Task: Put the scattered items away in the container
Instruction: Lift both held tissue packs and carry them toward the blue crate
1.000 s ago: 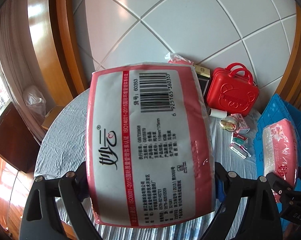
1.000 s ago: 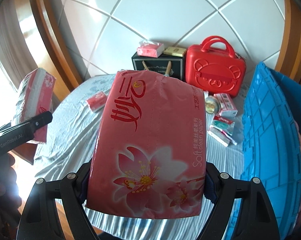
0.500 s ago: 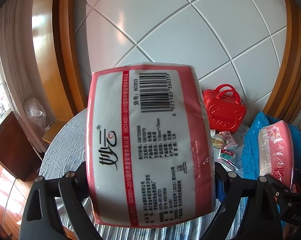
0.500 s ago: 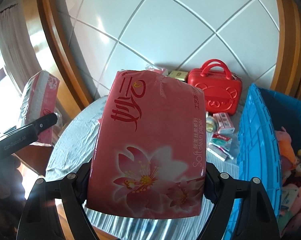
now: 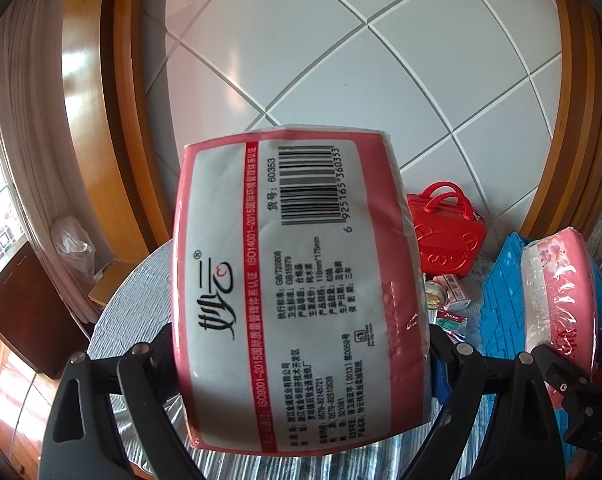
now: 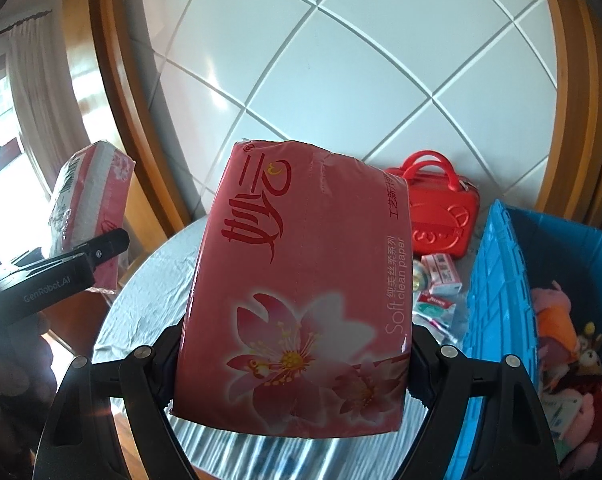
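Observation:
My left gripper (image 5: pixel 301 364) is shut on a pink tissue pack (image 5: pixel 293 288), its white barcode side facing the camera, held high above the round table (image 5: pixel 141 292). My right gripper (image 6: pixel 297 356) is shut on a second pink tissue pack (image 6: pixel 301 288) with a flower print, also held above the table. Each pack shows in the other view: the right one (image 5: pixel 561 292) over the blue crate (image 5: pixel 501 304), the left one (image 6: pixel 89 208) at the far left. The blue crate (image 6: pixel 497 280) stands at the right and holds plush toys (image 6: pixel 573 360).
A red carry case (image 6: pixel 437 216) stands at the table's back by the tiled wall. Small boxes and packets (image 6: pixel 437 284) lie between the case and the crate. A wooden frame and curtains stand at the left.
Both grippers have risen with their tissue packs. The table items and the crate sit lower and smaller in both views, and the crate's inside shows more.

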`<state>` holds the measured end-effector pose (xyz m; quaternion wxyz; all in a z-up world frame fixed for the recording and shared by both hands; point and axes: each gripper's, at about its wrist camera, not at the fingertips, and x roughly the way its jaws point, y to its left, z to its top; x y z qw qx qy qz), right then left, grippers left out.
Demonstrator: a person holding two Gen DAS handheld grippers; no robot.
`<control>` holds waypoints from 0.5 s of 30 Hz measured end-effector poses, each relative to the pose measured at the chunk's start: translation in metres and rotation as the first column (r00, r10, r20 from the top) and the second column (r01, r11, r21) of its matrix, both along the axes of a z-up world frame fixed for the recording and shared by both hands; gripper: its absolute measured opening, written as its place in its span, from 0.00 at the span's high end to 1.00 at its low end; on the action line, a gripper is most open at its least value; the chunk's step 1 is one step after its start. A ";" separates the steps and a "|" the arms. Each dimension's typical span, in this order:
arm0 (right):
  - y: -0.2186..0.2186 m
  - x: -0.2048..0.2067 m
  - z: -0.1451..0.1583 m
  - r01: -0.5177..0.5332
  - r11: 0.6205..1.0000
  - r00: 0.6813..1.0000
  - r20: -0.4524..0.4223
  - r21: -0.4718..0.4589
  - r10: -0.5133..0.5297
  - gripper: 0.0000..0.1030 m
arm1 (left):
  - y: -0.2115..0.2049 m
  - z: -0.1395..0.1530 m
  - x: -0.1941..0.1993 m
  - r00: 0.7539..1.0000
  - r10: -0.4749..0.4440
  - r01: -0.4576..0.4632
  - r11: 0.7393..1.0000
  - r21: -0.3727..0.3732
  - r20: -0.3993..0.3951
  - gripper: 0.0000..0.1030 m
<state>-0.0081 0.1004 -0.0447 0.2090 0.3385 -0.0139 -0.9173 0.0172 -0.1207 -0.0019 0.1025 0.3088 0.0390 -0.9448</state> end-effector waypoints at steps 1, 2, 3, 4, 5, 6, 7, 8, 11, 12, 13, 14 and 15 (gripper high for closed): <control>0.001 -0.001 0.000 0.001 1.000 1.000 0.000 -0.001 -0.001 0.18 | 0.003 0.001 0.000 1.000 -0.002 0.002 1.000 -0.005 -0.002 0.11; 0.002 -0.001 0.001 0.002 1.000 1.000 -0.003 -0.001 -0.002 0.18 | 0.006 0.002 0.000 1.000 -0.004 0.004 1.000 -0.009 -0.002 0.11; 0.003 -0.001 0.001 0.003 1.000 1.000 -0.005 -0.002 -0.003 0.18 | 0.008 0.003 -0.001 1.000 -0.006 0.006 1.000 -0.012 -0.001 0.11; 0.005 -0.001 0.002 0.004 1.000 1.000 -0.008 -0.002 -0.004 0.18 | 0.010 0.003 -0.002 1.000 -0.008 0.008 1.000 -0.014 0.000 0.11; 0.006 0.000 0.002 0.005 1.000 1.000 -0.011 -0.002 -0.006 0.18 | 0.013 0.004 -0.002 1.000 -0.010 0.010 1.000 -0.016 0.000 0.11; 0.008 0.000 0.002 0.007 1.000 1.000 -0.013 -0.002 -0.007 0.18 | 0.015 0.005 -0.003 1.000 -0.013 0.013 1.000 -0.017 0.001 0.11; 0.010 0.001 0.002 0.010 1.000 1.000 -0.013 -0.003 -0.010 0.18 | 0.018 0.005 -0.004 1.000 -0.017 0.017 1.000 -0.019 0.002 0.11; 0.013 0.001 0.002 0.013 1.000 1.000 -0.013 -0.004 -0.013 0.18 | 0.020 0.005 -0.005 1.000 -0.020 0.020 1.000 -0.020 0.002 0.11; 0.022 0.002 0.003 0.025 1.000 1.000 -0.012 -0.009 -0.025 0.18 | 0.030 0.005 -0.008 0.999 -0.032 0.033 0.999 -0.024 0.006 0.11; 0.026 0.003 0.004 0.030 0.999 0.999 -0.013 -0.010 -0.031 0.18 | 0.034 0.004 -0.010 0.999 -0.038 0.038 0.999 -0.026 0.008 0.11; 0.030 0.002 0.004 0.036 0.999 0.999 -0.014 -0.011 -0.036 0.18 | 0.038 0.003 -0.011 0.999 -0.043 0.043 0.999 -0.028 0.009 0.11; 0.032 0.004 0.005 0.042 0.999 0.999 -0.014 -0.012 -0.042 0.18 | 0.041 0.002 -0.013 0.999 -0.048 0.049 0.998 -0.029 0.011 0.11; 0.036 0.005 0.005 0.048 0.999 0.999 -0.012 -0.014 -0.048 0.18 | 0.044 0.001 -0.015 0.998 -0.054 0.054 0.998 -0.030 0.012 0.11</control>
